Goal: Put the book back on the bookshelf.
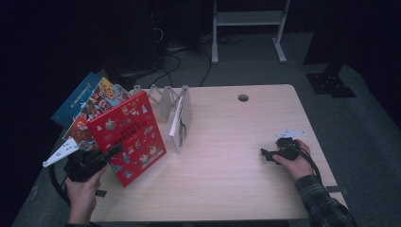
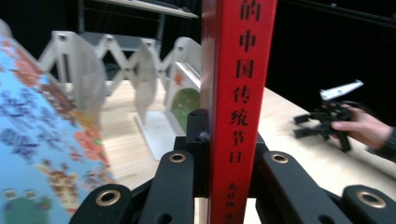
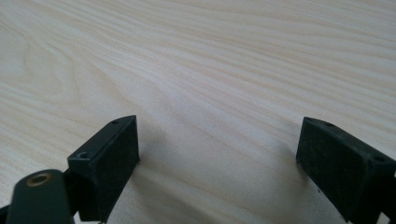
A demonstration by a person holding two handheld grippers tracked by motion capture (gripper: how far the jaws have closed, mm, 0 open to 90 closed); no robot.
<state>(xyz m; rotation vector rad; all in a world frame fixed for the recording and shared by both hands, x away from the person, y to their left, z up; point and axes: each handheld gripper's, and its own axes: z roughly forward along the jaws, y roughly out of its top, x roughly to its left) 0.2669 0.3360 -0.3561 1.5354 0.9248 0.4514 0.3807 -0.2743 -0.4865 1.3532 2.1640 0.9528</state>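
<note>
Left gripper [image 1: 111, 152] clamped on red book [image 1: 127, 137] spine; right gripper [image 3: 217, 163] jaws apart above table [image 3: 210, 60].

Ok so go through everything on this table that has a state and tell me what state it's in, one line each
Red book: held off the table, tilted, clamped by its spine.
Left tool: shut on the red book.
Right tool: open, nothing between its jaws, resting on the table.
Folding book rack: stretched out, standing at the table's left rear.
White book: upright in the rack's end slot.
Colourful picture books: leaning at the left edge.
</note>
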